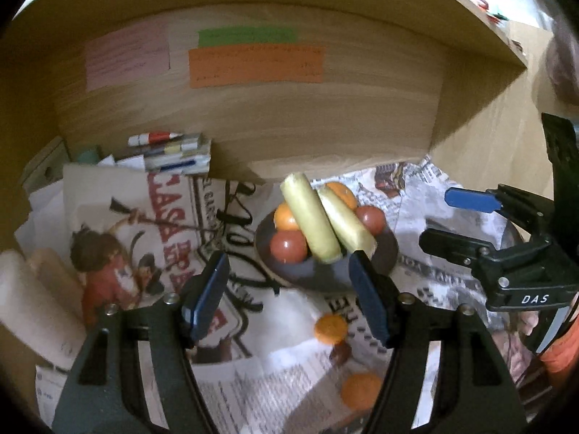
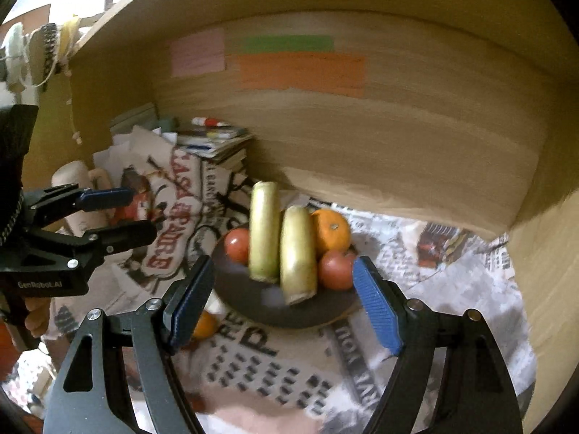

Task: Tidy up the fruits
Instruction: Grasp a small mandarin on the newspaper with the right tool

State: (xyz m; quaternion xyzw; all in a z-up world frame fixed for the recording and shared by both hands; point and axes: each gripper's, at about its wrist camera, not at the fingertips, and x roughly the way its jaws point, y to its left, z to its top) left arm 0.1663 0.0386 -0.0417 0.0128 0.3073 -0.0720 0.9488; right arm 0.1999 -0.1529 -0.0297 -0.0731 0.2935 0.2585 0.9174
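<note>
A dark bowl [image 1: 325, 275] [image 2: 253, 303] sits on newspaper inside a wooden shelf. It holds two yellow-green bananas [image 1: 311, 224] [image 2: 296, 253], two red tomatoes [image 1: 287, 246] [image 2: 336, 269] and two oranges [image 1: 342, 193] [image 2: 331, 233]. Two loose oranges [image 1: 330, 328] [image 1: 360, 390] lie on the paper in front of the bowl; one [image 2: 204, 325] shows behind my right gripper's left finger. My left gripper [image 1: 289, 296] is open and empty, just short of the bowl. My right gripper [image 2: 280, 307] is open and empty, with the bowl between its tips.
Newspaper [image 1: 275, 390] covers the shelf floor. A stack of booklets with a tube on top [image 1: 173, 155] stands at the back left. Cream rolls [image 1: 32, 296] lie at the far left. Coloured paper notes [image 1: 253, 65] are stuck on the back wall. Wooden side walls [image 2: 542, 271] close in.
</note>
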